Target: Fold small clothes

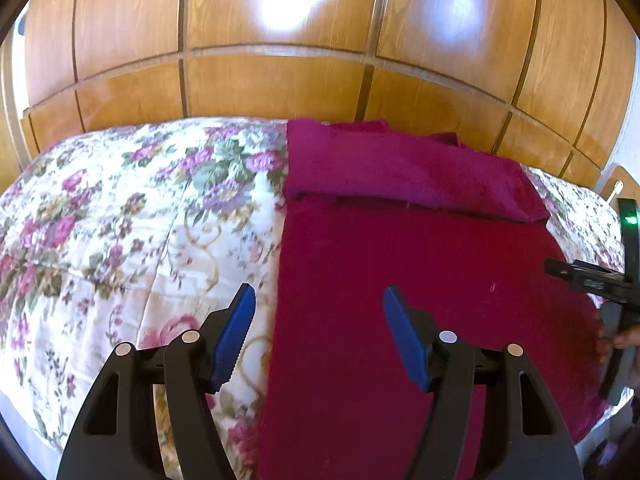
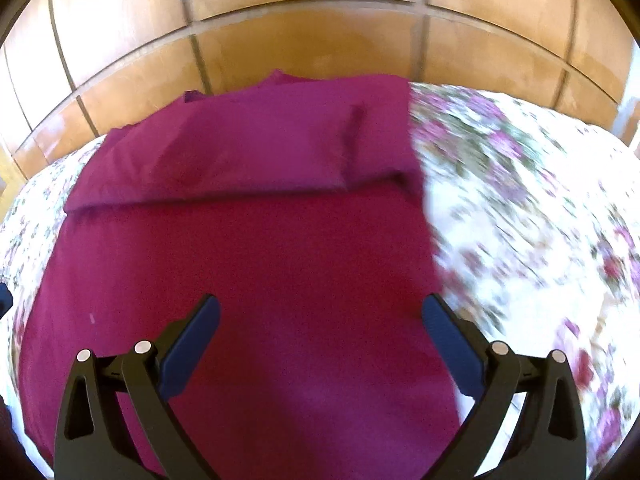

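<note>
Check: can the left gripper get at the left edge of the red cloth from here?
Probably yes. The left gripper is open and empty, and the cloth edge lies bare on the bedspread right under its fingers, nothing between.

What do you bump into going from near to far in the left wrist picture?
left gripper → flat red cloth → folded-over flap of the cloth → wooden wardrobe.

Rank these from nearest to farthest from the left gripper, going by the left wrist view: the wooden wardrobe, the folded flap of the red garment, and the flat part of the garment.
From the left gripper:
1. Flat part, under and just ahead of the fingers.
2. Folded flap, lying across the garment's far end.
3. Wardrobe, behind the bed.
</note>
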